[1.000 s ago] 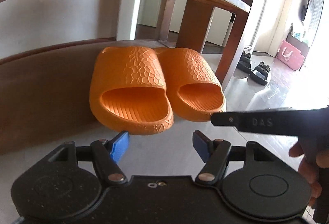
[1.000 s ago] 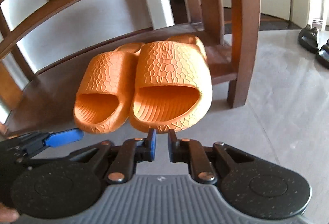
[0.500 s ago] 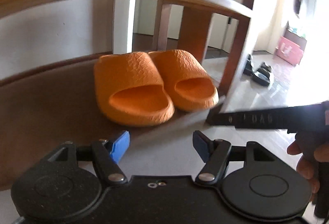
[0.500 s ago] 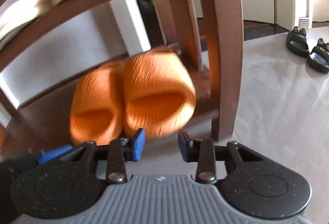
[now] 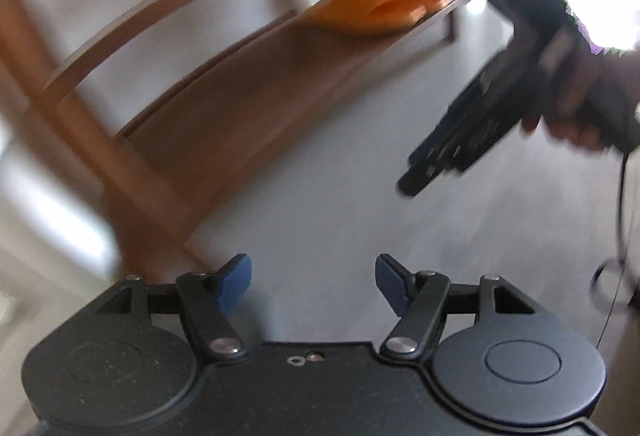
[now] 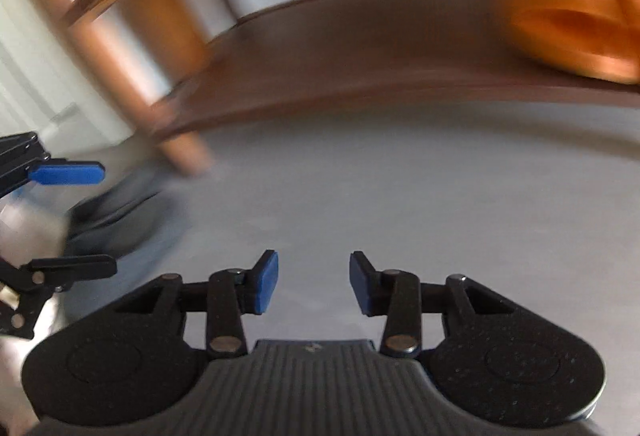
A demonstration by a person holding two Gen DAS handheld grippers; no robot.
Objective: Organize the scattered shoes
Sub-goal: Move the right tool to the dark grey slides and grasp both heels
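Two orange slippers (image 5: 384, 2) lie side by side on the bottom board of the wooden shoe rack (image 5: 224, 108), blurred and far off at the top of the left wrist view. In the right wrist view the same orange slippers (image 6: 576, 32) sit at the far right of that shoe rack (image 6: 360, 60). My left gripper (image 5: 313, 282) is open over bare grey floor, nothing between its blue pads. My right gripper (image 6: 313, 282) has its jaws opening, also empty over the floor. A hand carries the right gripper's body (image 5: 492, 104) at the right of the left wrist view.
Grey floor (image 6: 360, 188) spreads in front of the rack. A rack leg (image 5: 120, 172) stands close on the left. A dark blurred shape (image 6: 116, 216), too smeared to name, lies on the floor by the left gripper's fingers (image 6: 68, 172). A black cable (image 5: 620, 256) hangs at the right.
Both grippers have pulled back and swung left, away from the slippers, which stay on the bottom shelf. The right gripper's jaws went from nearly shut to partly apart. Both views are now motion-blurred.
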